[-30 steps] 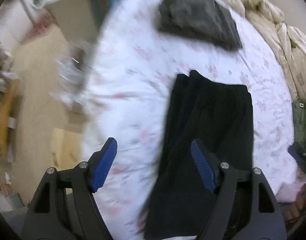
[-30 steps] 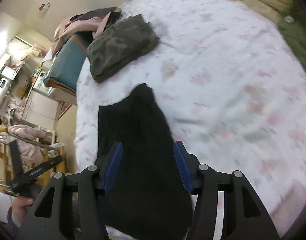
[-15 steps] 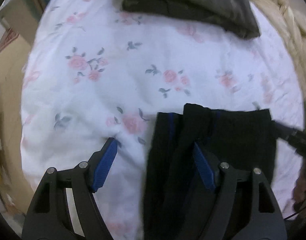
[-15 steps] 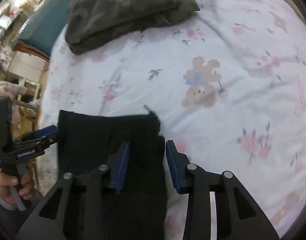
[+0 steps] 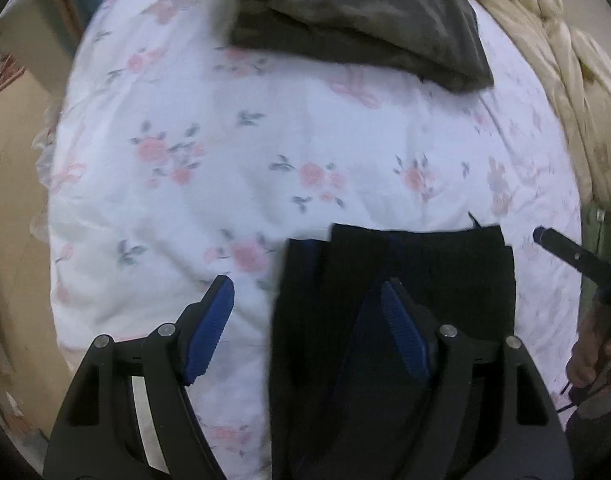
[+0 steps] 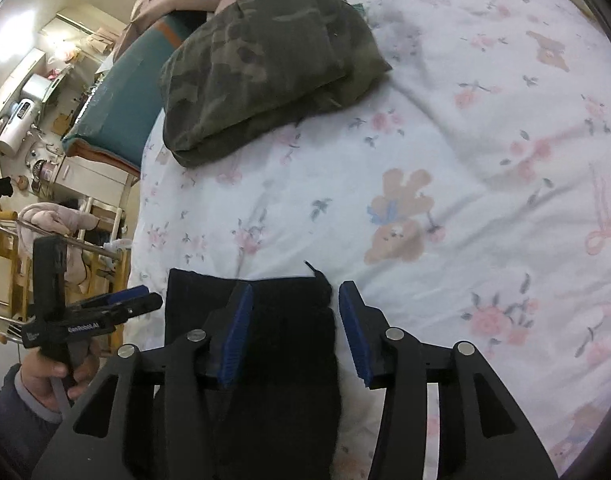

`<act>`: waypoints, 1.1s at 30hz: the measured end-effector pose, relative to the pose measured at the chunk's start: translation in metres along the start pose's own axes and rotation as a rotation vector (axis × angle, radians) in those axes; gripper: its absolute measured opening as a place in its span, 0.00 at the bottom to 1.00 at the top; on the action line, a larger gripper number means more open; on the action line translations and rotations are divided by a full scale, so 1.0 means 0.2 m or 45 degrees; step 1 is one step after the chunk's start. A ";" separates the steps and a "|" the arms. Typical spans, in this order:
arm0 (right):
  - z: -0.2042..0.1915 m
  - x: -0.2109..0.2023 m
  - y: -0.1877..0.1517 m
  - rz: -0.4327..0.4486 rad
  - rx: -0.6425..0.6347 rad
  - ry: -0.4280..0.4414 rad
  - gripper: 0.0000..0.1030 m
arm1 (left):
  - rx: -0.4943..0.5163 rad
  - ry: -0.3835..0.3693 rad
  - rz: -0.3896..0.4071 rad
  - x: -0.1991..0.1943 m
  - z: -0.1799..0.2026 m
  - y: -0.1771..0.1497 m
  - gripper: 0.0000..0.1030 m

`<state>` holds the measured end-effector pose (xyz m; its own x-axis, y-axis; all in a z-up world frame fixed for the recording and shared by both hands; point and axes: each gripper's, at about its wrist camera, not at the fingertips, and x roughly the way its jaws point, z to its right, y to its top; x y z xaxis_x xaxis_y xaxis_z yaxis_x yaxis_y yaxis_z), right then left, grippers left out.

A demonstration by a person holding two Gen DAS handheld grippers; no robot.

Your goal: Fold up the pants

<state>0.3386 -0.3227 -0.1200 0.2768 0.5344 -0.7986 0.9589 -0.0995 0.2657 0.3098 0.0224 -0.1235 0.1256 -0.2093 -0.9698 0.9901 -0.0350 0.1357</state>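
Black pants [image 5: 405, 280] lie flat and lengthwise on the floral bed sheet [image 5: 265, 140], their far end toward the camouflage pile. They also show in the right wrist view [image 6: 265, 360]. My left gripper [image 5: 309, 328] is open over the pants' left edge, its right finger on the black cloth. My right gripper [image 6: 293, 328] is open, straddling the pants' right edge near the far corner. The left gripper [image 6: 117, 304] shows at the left of the right wrist view, the right gripper's tip [image 5: 561, 252] at the right of the left wrist view.
Folded camouflage pants [image 5: 365, 12] lie farther up the bed, also seen in the right wrist view [image 6: 265, 68]. A beige quilt [image 5: 565, 80] is bunched along the right side. The bed's left edge drops to the floor [image 5: 9, 200]. A teal chair [image 6: 121, 100] and clutter stand beyond.
Both grippers have come down low toward the pants' far end. The right gripper's jaws have narrowed somewhat. The pants lie in the same place.
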 end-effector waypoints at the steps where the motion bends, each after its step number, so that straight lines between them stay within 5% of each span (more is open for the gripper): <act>1: 0.02 0.01 -0.01 -0.010 0.002 0.000 0.51 | 0.017 0.009 -0.013 0.02 0.02 0.01 0.71; 8: 0.09 0.23 -0.06 -0.181 0.028 0.050 0.54 | 0.158 0.012 -0.097 0.21 0.05 0.05 0.71; 13: 0.09 0.31 -0.08 -0.209 0.034 0.160 0.52 | 0.189 -0.076 -0.088 0.17 -0.04 0.03 0.38; 14: 0.08 0.32 -0.08 -0.212 0.021 0.159 0.51 | 0.207 -0.075 -0.084 0.16 -0.03 0.03 0.38; 16: 0.04 0.33 -0.09 -0.218 -0.035 0.136 0.27 | 0.229 -0.050 -0.077 0.16 -0.01 0.03 0.19; 18: 0.01 0.31 -0.09 -0.208 -0.097 0.111 0.21 | 0.213 -0.069 -0.084 0.15 0.00 0.05 0.09; 21: -0.05 0.26 -0.05 -0.181 -0.184 0.071 0.19 | 0.257 -0.116 -0.039 0.09 0.07 0.10 0.07; 27: -0.18 0.17 0.19 -0.151 -0.321 -0.035 0.18 | 0.334 -0.059 0.047 -0.03 0.12 0.31 0.07; 33: -0.36 0.08 0.47 -0.026 -0.496 -0.240 0.18 | 0.446 -0.001 0.281 -0.21 0.17 0.49 0.07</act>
<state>0.4286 -0.2626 -0.0677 0.2991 0.3670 -0.8808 0.8790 0.2532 0.4040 0.3991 -0.0063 -0.0619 0.3324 -0.2501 -0.9094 0.8583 -0.3195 0.4016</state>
